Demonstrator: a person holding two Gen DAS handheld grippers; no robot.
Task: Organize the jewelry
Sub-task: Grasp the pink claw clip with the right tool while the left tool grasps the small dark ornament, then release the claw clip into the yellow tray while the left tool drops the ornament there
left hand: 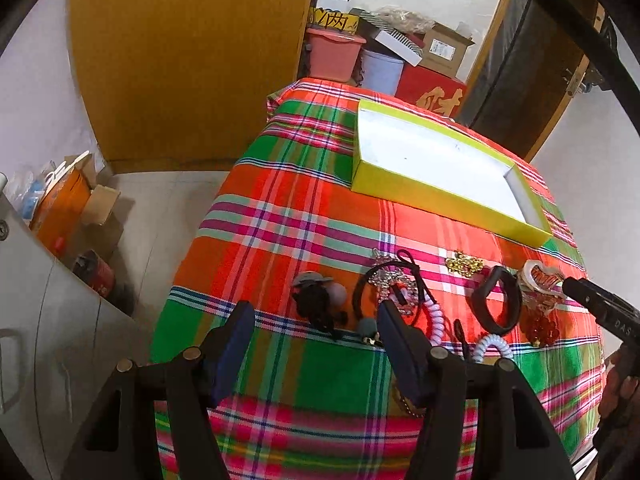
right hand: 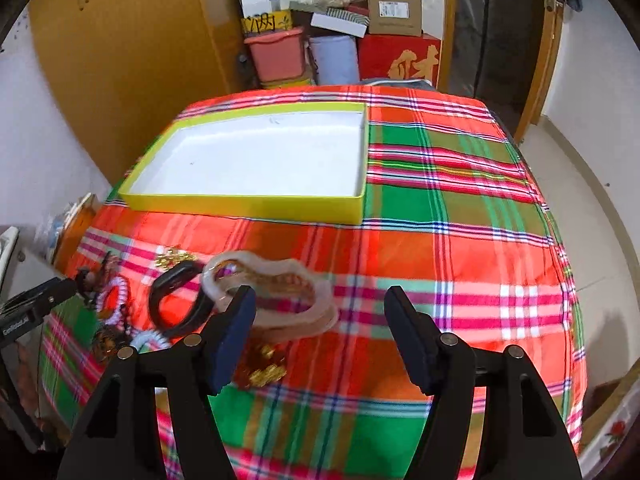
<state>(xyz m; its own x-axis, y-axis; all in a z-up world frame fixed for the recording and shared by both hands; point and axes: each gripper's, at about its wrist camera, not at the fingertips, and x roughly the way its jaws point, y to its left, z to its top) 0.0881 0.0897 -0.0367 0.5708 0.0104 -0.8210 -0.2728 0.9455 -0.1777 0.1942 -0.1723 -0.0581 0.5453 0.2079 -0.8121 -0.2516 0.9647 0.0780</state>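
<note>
An empty yellow box (left hand: 432,190) with a white inside sits on the plaid cloth; it also shows in the right wrist view (right hand: 244,204). Jewelry lies in a row in front of it: a black hair tie with fuzzy balls (left hand: 318,300), a rhinestone piece (left hand: 386,280), a white coil band (left hand: 490,346), gold beads (left hand: 464,263), a black bangle (left hand: 498,300) and a pale heart-shaped ornament (left hand: 538,280). My left gripper (left hand: 316,322) is open above the near items. My right gripper (right hand: 320,308) is open, its left finger beside the pale ornament (right hand: 280,300) and black bangle (right hand: 176,300).
The table (right hand: 460,184) wears a red, green and pink plaid cloth. Behind it stand a pink bin (right hand: 278,54), a red box (right hand: 400,60) and cardboard boxes (right hand: 394,10). A wooden cabinet (left hand: 188,60) is at the left, a dark doorway (right hand: 496,28) at the right.
</note>
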